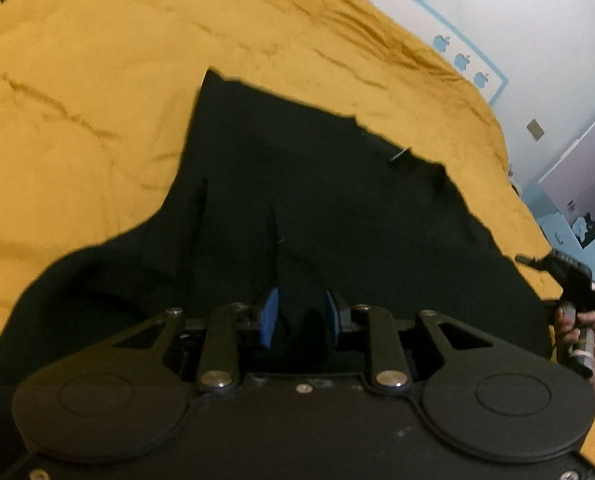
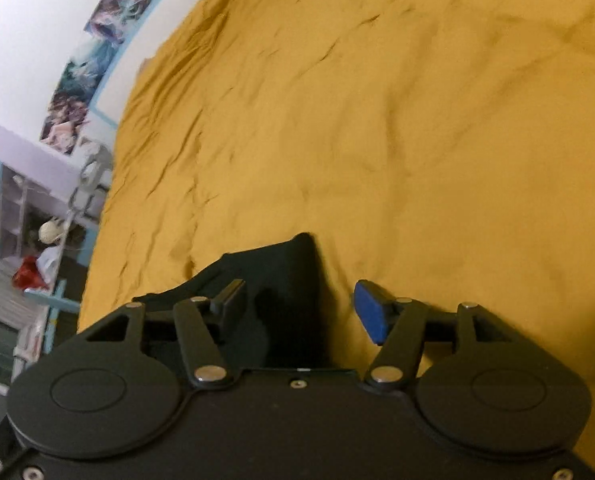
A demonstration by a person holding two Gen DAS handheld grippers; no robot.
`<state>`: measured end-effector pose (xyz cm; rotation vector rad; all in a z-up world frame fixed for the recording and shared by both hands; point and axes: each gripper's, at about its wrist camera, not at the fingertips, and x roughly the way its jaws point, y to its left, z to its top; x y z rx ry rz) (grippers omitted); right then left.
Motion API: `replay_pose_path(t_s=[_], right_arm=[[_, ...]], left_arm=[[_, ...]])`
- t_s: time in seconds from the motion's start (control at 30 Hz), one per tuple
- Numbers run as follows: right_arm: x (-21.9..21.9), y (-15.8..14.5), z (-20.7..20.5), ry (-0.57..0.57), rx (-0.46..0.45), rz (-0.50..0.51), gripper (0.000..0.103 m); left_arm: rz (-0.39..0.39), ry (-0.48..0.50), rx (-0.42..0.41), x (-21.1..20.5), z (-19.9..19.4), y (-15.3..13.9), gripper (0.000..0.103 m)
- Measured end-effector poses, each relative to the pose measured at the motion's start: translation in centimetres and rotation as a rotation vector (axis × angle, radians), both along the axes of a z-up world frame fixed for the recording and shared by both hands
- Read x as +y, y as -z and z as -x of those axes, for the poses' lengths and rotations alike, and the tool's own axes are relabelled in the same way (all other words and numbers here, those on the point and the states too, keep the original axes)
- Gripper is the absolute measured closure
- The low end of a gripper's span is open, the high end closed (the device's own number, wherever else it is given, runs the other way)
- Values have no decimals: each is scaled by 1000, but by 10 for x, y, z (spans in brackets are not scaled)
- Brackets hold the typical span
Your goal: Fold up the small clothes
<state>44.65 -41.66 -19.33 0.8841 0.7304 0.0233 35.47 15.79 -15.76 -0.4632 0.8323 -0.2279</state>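
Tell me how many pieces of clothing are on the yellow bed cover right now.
1. A single black garment lies spread on the yellow cover, right under the left claw; anything behind the cameras stays unseen.

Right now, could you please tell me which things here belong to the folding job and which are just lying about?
Job:
black garment
yellow bedspread it lies on
left gripper, open
right gripper, open

Lying about:
posters on the wall
shelf clutter beside the bed
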Motion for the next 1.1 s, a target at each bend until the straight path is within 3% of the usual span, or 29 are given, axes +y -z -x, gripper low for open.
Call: replay_pose_path(t_s=[0.03,0.07,0.2,0.3,0.37,0.4,0.43,0.47,0.53,0.57,0.63,0.73,0.8,0.97,1.1], right_arm=[[2,0,-1,-2,-10,4,75],[3,-1,-1,-9,-21,0,98],[6,-18,4,89,-126,82,97],[8,1,-10,101,-37,119,97],[5,8,-6,120,-24,116,97],[3,6,-2,133,-29,120,95],[3,0,5,150,-44,132,84],[4,-10,15,165,-65,161,82],[7,-28,39,111,-123,165,78],[11,-36,48,70,-143,162,77],[23,-50,71,-41,-170,145,75],[45,-56,103,-156,-149,125,63],[56,-53,123,-194,-133,110,61],[65,-24,151,-220,-51,14,60],[64,-10,167,-187,-8,-30,60]], left_arm=[[2,3,4,1,-1,3,77],[3,4,2,3,1,4,76],[-10,10,-7,4,0,3,75],[-15,4,-8,2,-1,5,75],[-13,0,-5,1,0,3,75],[-16,4,-4,1,0,2,75],[-17,7,0,3,0,1,75],[-17,10,4,3,0,-1,75],[10,7,4,4,3,-9,75],[21,14,-13,3,6,-14,67],[19,25,-44,0,13,-22,65],[-2,-12,-25,0,27,-27,65],[5,-80,3,7,39,-28,65],[177,-188,92,34,42,-9,65],[219,-240,89,39,34,-1,65]])
